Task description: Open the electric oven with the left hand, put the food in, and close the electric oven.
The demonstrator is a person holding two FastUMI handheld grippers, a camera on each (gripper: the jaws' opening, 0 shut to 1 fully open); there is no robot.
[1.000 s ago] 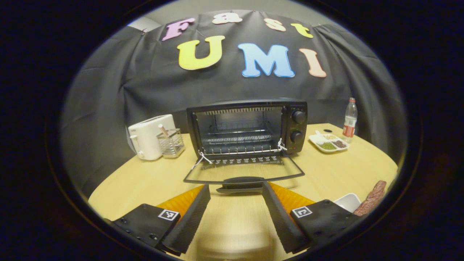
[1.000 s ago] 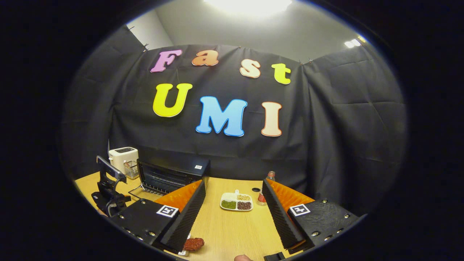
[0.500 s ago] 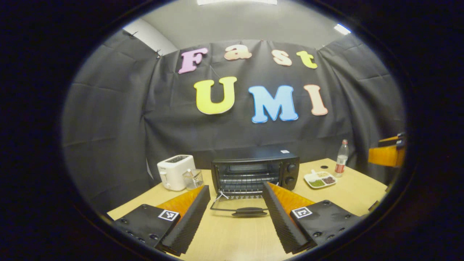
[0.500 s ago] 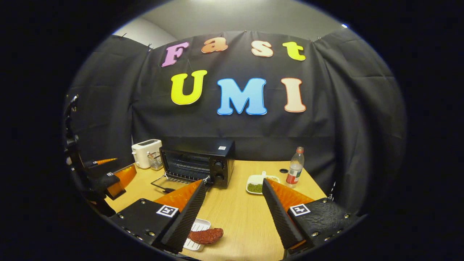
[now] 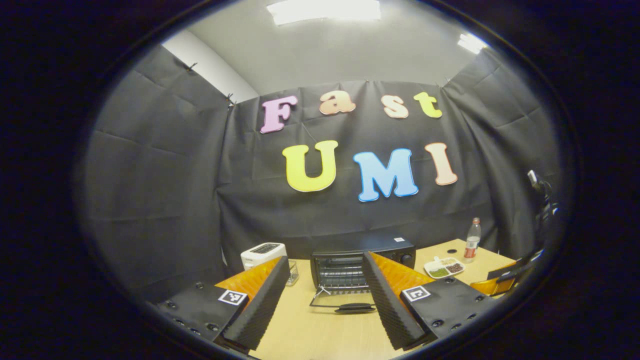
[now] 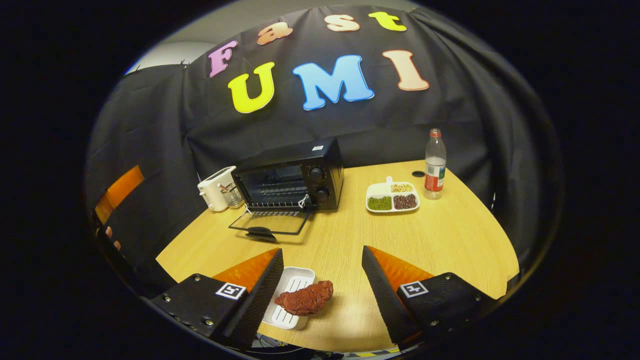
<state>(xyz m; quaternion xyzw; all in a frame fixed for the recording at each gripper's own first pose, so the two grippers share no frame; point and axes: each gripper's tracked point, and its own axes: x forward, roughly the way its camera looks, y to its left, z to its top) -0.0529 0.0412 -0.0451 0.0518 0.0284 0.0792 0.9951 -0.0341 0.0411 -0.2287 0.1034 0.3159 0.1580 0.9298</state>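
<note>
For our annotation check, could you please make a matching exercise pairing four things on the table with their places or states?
Things:
1. oven door
2. piece of meat
3. water bottle
4. toaster

Places or states:
A. left of the oven
B. folded down open
C. partly on the white tray
D. upright beside the divided dish

Pairs: 1-B, 2-C, 3-D, 4-A

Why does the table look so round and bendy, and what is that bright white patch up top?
Left gripper view: the bright patch is a ceiling light, blown out to white, and the cloth wall curves because the lens bends straight lines. Right gripper view: the same lens bows the table edge, while the red food and oven stay fairly sharp.
</note>
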